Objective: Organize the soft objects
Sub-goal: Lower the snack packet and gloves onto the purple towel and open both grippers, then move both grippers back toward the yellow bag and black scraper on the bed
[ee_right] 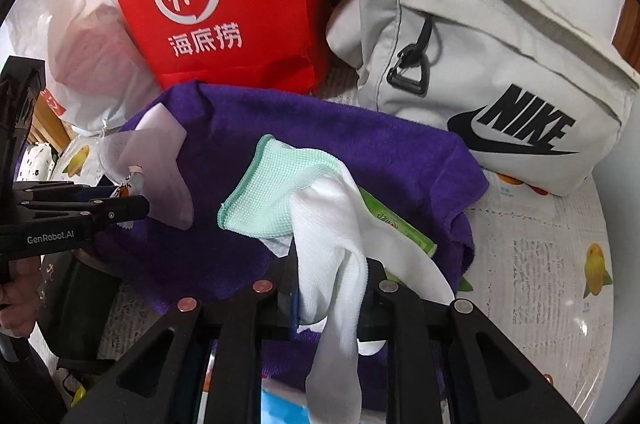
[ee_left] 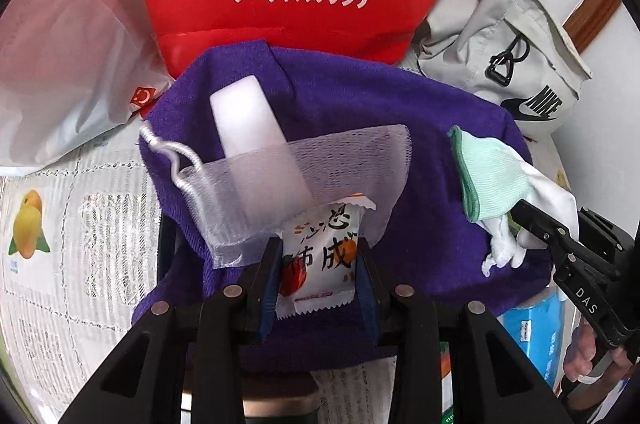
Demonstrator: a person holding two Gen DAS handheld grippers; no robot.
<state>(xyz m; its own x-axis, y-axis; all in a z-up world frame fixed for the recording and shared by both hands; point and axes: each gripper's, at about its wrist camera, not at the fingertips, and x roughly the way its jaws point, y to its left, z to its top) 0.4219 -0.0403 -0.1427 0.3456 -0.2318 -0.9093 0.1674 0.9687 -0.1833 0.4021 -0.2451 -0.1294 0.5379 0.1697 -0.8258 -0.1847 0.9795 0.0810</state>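
While both grippers hang over the purple towel (ee_left: 420, 128), the left gripper (ee_left: 318, 264) pinches a small snack packet (ee_left: 320, 260) between narrowly parted jaws, and the right gripper (ee_right: 332, 288) clamps a white-and-mint glove (ee_right: 320, 224), its cuff resting on the towel.

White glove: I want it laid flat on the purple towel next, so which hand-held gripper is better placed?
Right hand-held gripper: the white glove already hangs between its fingers over the purple towel. The left holds a snack packet.
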